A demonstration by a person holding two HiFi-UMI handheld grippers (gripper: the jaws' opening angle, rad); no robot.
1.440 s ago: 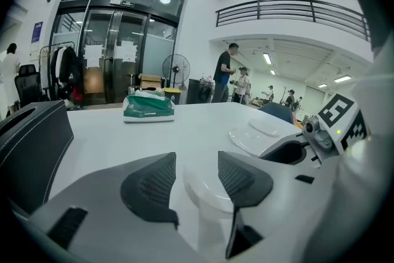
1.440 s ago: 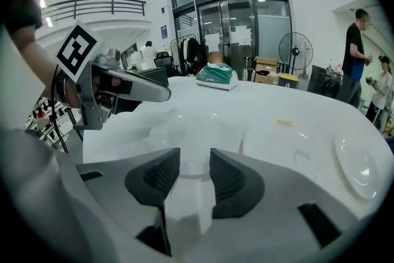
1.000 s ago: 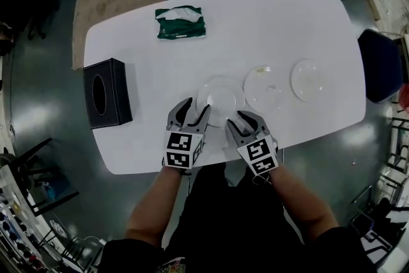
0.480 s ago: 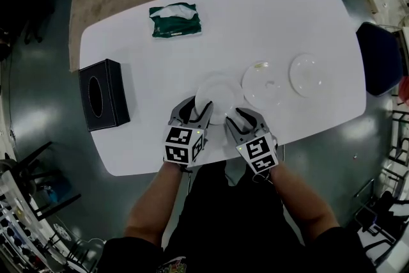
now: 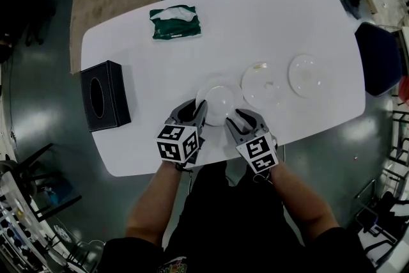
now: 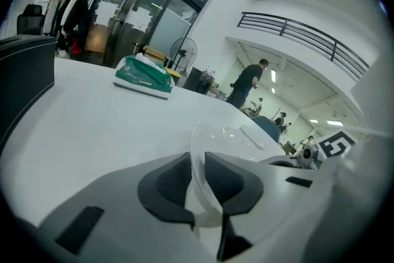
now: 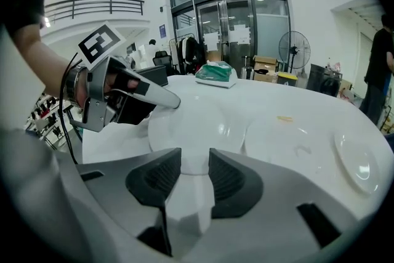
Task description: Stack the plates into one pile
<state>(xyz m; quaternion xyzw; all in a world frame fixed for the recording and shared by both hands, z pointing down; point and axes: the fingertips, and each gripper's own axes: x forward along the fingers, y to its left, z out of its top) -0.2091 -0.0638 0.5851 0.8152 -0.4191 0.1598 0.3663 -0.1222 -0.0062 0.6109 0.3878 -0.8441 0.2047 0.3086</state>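
Three white plates lie in a row on the white table [image 5: 287,16]: a left plate [image 5: 220,102], a middle plate [image 5: 264,85] and a right plate [image 5: 308,75]. My left gripper [image 5: 193,110] sits at the left plate's near-left rim. Its jaws have just been closing, and in the left gripper view the plate [image 6: 228,135] has its thin rim pinched between the pads of this gripper [image 6: 197,160]. My right gripper [image 5: 245,117] rests at the same plate's near-right edge. In the right gripper view this gripper [image 7: 195,160] stands open, with the plate [image 7: 197,123] just beyond the jaws.
A black tissue box [image 5: 104,94] stands at the table's left edge. A green packet [image 5: 174,21] lies at the far left. A blue chair [image 5: 377,61] is beside the table's right end. The near table edge runs just under both grippers.
My left gripper has rolled, its marker cube turning, and its jaws have closed onto the left plate's rim. The right gripper has stayed where it was, still open.
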